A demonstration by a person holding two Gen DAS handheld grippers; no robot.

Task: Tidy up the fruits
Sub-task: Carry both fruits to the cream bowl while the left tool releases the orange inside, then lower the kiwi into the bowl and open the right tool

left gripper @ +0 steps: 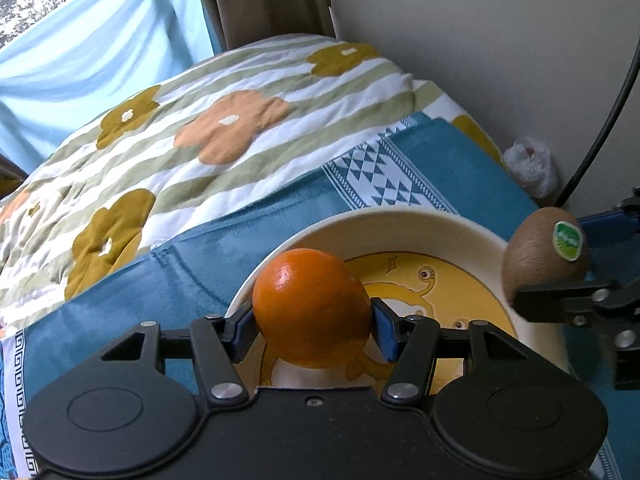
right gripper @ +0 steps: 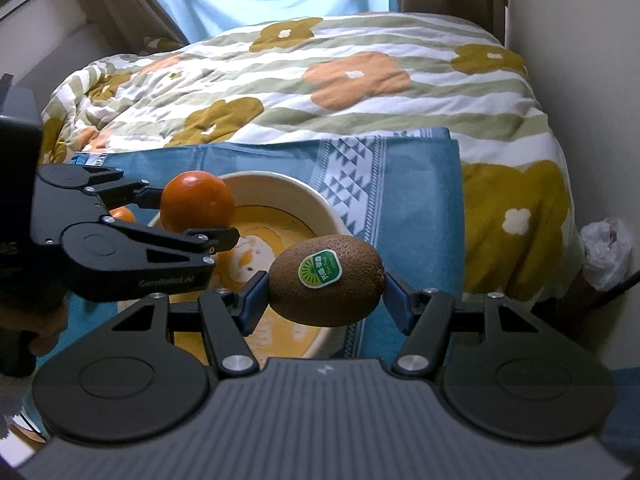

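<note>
Left claw (left gripper: 312, 322) is clamped on an orange (left gripper: 311, 307), blue pads (left gripper: 383, 330) pressed on both sides of it, holding it in the air over the near-left rim of the bowl (left gripper: 400, 220). From the right wrist view the same orange (right gripper: 197, 202) sits in the left claw (right gripper: 188, 216) above the bowl's left edge, and a second, smaller orange (right gripper: 122, 214) peeks out behind the claw's linkage, just beside the bowl on its left; can't tell if it's touching. The bowl (right gripper: 288, 190) is cream outside, yellow cartoon print inside, nothing lying in it, standing on a teal cloth (right gripper: 416, 208) with a white geometric band, spread on the bed over a floral striped quilt (right gripper: 360, 92). Right claw (right gripper: 325, 298) is closed on a kiwi (right gripper: 326, 286) gripped end to end, green sticker facing the camera, held over the bowl's near-right rim. In the left wrist view that kiwi (left gripper: 546, 254) and the right claw (left gripper: 560, 280) hang at the bowl's right edge. A crumpled white plastic bag (right gripper: 608, 252) sits far right against the wall.
</note>
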